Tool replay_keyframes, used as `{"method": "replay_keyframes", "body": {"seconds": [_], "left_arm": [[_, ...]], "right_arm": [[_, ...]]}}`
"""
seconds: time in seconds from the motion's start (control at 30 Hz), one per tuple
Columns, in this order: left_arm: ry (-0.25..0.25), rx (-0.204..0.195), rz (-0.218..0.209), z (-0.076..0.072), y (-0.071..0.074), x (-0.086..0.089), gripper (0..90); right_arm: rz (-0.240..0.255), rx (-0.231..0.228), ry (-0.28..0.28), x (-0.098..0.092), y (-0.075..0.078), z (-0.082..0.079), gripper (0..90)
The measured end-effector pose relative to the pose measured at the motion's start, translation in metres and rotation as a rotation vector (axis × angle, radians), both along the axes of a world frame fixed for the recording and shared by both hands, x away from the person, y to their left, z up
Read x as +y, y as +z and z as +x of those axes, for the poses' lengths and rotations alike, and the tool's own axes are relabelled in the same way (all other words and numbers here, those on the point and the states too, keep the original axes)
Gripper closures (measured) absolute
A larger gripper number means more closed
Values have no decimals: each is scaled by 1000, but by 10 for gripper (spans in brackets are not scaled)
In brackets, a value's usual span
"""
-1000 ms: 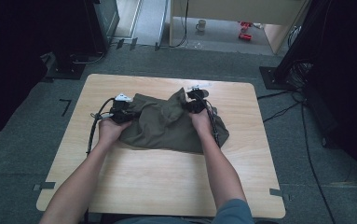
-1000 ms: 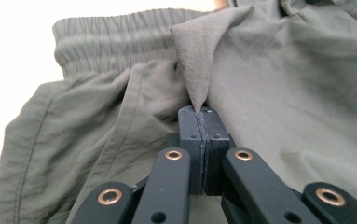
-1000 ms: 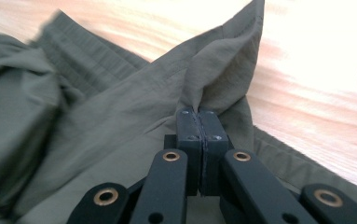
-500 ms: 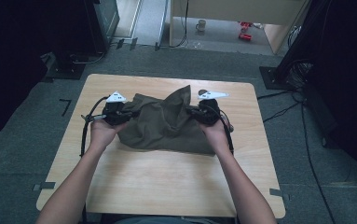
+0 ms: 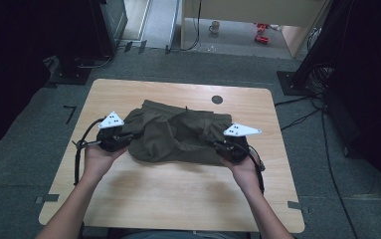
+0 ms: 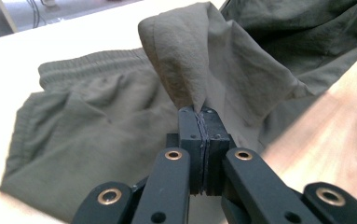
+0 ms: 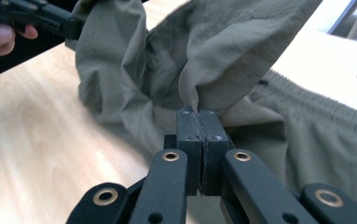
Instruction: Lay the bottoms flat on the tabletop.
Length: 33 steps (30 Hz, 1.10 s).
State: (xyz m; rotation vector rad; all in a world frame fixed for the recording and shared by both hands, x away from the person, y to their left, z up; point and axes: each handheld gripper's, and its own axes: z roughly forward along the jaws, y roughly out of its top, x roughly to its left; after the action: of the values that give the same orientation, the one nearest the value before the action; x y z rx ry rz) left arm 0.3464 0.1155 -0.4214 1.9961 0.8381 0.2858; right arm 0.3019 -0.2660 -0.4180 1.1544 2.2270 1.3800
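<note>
Both grippers have moved apart, spreading the olive shorts (image 5: 178, 137) across the table's middle. Left gripper (image 6: 199, 112) and right gripper (image 7: 198, 113) each pinch a hem corner. Next, probably lay the fabric flat toward the near edge.

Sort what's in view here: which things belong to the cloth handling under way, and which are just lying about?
In use:
- olive shorts, pinched at both ends
- left tongs, shut on the cloth
- right tongs, shut on the cloth
- table, bearing the shorts

Lying about:
- mug on the floor beyond
- red item on the floor
- cables by the table
</note>
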Motion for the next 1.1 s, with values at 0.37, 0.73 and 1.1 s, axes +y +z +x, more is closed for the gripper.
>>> {"method": "replay_keyframes", "body": {"seconds": [0.37,0.73,1.1], "left_arm": [[-14,83,-4,-48,-14,8,895],[-75,170,-2,-85,-25,4,865],[-35,108,-100,-85,-6,20,621]], "right_arm": [[-37,15,27,-3,-28,-64,888],[-71,34,64,-2,-48,-117,797],[-22,-93,31,-15,-13,-107,664]]}}
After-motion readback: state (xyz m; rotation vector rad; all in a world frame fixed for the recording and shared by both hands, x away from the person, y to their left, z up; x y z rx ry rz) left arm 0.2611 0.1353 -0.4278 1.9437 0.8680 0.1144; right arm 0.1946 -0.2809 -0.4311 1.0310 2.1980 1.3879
